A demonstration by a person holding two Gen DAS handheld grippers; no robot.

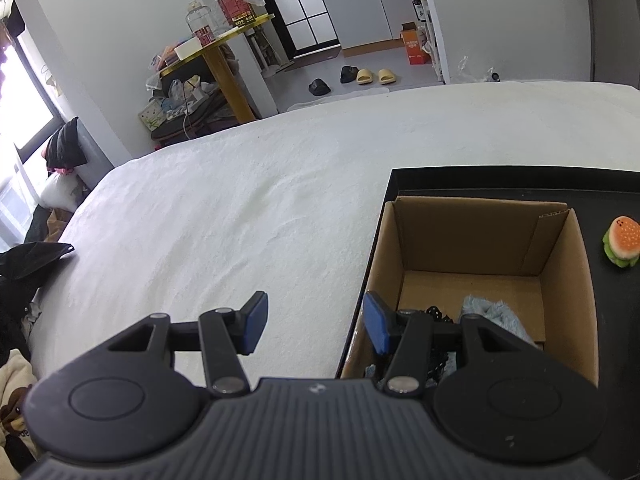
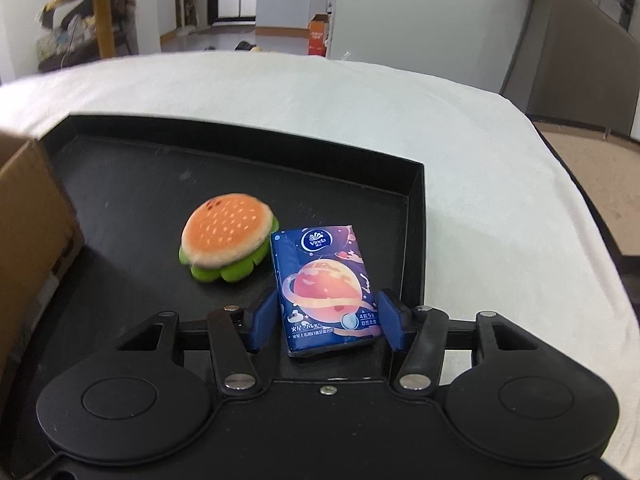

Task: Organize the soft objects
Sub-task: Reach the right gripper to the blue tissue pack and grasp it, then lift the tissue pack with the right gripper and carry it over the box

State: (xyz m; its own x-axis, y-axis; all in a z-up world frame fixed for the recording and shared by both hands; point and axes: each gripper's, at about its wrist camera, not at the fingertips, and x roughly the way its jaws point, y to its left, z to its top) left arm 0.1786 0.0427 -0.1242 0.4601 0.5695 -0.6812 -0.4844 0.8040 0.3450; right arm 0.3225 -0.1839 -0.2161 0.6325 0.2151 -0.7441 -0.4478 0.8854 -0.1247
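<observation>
The tissue pack (image 2: 329, 292) lies flat on the black tray (image 2: 416, 200), its near end between the blue pads (image 2: 264, 322) of the right gripper (image 2: 326, 326), whose jaws stand part open on either side of it, and I cannot tell whether the pads press it. Just left of the pack, touching its far corner, sits the burger plush (image 2: 226, 236). The left gripper (image 1: 316, 322) hangs half open and empty over the edge of the cardboard box (image 1: 560, 308), where a blue fluffy cloth (image 1: 494, 316) and something black lie inside
</observation>
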